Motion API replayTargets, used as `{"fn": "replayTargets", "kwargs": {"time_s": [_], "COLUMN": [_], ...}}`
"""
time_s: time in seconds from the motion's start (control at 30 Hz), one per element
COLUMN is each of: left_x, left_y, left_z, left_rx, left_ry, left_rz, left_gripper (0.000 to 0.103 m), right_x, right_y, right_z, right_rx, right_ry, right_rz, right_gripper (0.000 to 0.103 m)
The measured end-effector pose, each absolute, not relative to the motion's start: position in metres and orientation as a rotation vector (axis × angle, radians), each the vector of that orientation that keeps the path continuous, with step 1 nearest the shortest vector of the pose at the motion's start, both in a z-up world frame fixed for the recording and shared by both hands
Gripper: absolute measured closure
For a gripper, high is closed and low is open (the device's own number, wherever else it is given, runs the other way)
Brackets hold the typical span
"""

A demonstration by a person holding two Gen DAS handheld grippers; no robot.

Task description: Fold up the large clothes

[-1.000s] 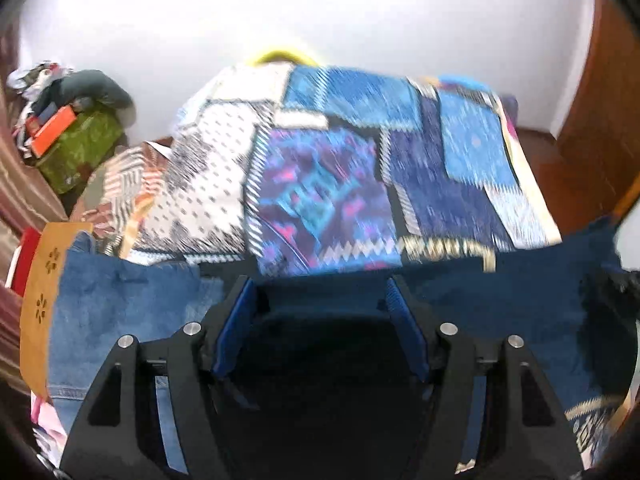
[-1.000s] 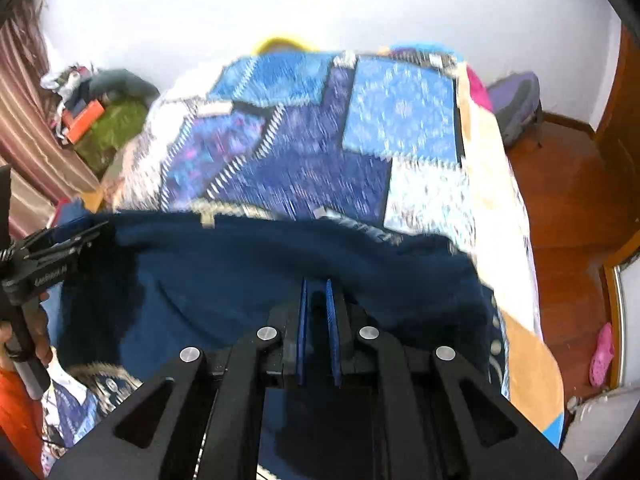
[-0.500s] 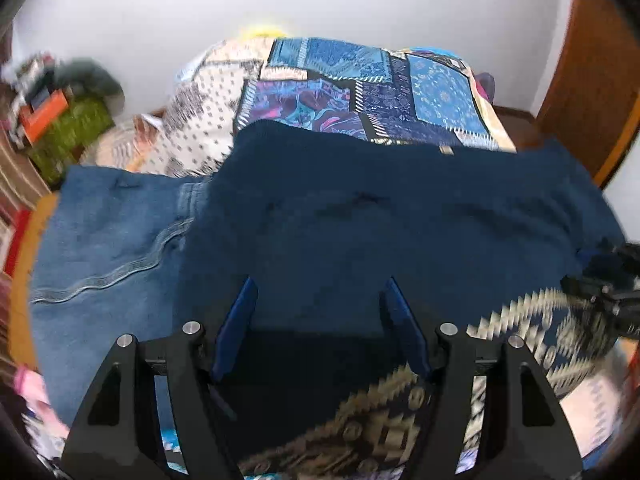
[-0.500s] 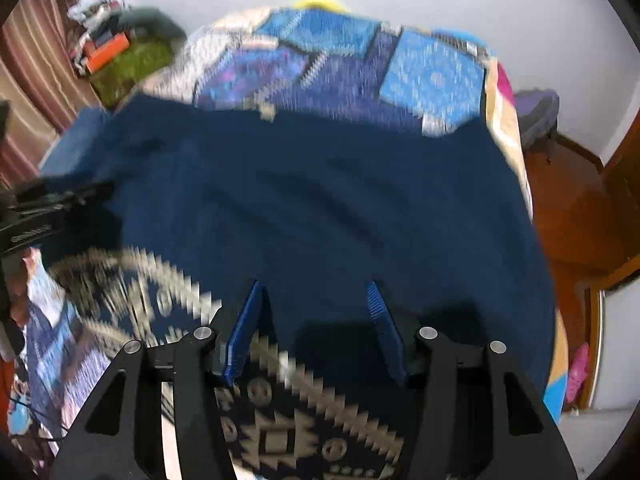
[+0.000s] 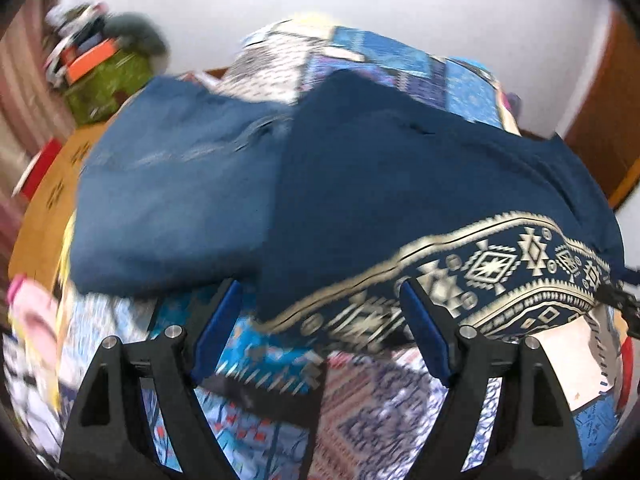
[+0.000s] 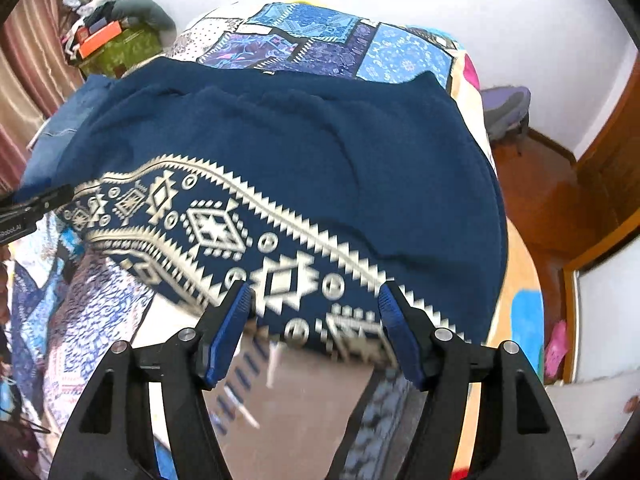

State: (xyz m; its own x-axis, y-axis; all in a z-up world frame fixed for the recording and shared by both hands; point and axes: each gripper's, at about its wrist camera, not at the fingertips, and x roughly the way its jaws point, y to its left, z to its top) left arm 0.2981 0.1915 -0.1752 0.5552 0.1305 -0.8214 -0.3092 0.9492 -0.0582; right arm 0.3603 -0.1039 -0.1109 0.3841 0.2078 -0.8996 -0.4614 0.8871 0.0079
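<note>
The navy garment [image 6: 304, 152] lies spread across the near end of the bed [image 6: 404, 60], on the patchwork quilt, with its patterned cream-and-navy band [image 6: 224, 232] running along the edge nearest both grippers. In the left wrist view it overlaps a lighter blue denim piece [image 5: 168, 200] that sits to its left.

The right gripper [image 6: 314, 322] has its jaws apart; they have just been opening, and the band's near edge sits in the gap between the pads without being pinched. The left gripper [image 5: 320, 320] also stands wide, its jaws having just opened further, and the band's left end lies in front of and between its pads, again not pressed. So neither gripper holds anything.

The relation that matters: the garment's long axis runs side to side across the bed, crosswise to the way both grippers point, and it lies just ahead of and below them. The 2 grippers sit at opposite ends of the band, the left one near the corner by the denim, the right one near the side facing the wooden floor [image 6: 532, 208]. Judging by this, the next fold probably calls for each gripper to take its own end of that near edge.
</note>
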Motion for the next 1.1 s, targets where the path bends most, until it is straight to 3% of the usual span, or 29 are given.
{"fn": "replayTargets", "kwargs": {"time_s": [0.27,0.47,0.73,0.9,0.93,1.03,1.07,1.1], "left_x": [0.253,0.261,0.301,0.317,0.321,0.326,0.327,0.328], "left_y": [0.238,0.237,0.229,0.231,0.229,0.218,0.215,0.21], "left_z": [-0.189,-0.224,-0.266,-0.26,-0.255,-0.235,-0.228,-0.219], "left_rx": [-0.56,-0.814,-0.938,-0.986,-0.982,-0.926,-0.906,-0.877], "left_ry": [0.886,0.871,0.827,0.786,0.78,0.77,0.77,0.775], "left_rz": [0.339,0.195,0.121,0.063,0.044,0.016,0.012,0.008], "left_gripper": [0.023,0.023,0.022,0.023,0.027,0.057,0.073,0.08], "right_x": [0.343,0.341,0.343,0.346,0.346,0.349,0.35,0.35], "right_y": [-0.11,-0.104,-0.097,-0.091,-0.09,-0.087,-0.085,-0.084], "right_z": [-0.088,-0.084,-0.096,-0.1,-0.1,-0.1,-0.099,-0.097], "right_rx": [-0.216,-0.177,-0.166,-0.202,-0.208,-0.214,-0.212,-0.21], "right_ry": [1.029,1.005,1.026,1.03,1.028,1.029,1.026,1.023], "right_rz": [0.407,0.409,0.403,0.404,0.402,0.403,0.405,0.407], "right_gripper": [0.04,0.04,0.04,0.04,0.04,0.04,0.04,0.04]}}
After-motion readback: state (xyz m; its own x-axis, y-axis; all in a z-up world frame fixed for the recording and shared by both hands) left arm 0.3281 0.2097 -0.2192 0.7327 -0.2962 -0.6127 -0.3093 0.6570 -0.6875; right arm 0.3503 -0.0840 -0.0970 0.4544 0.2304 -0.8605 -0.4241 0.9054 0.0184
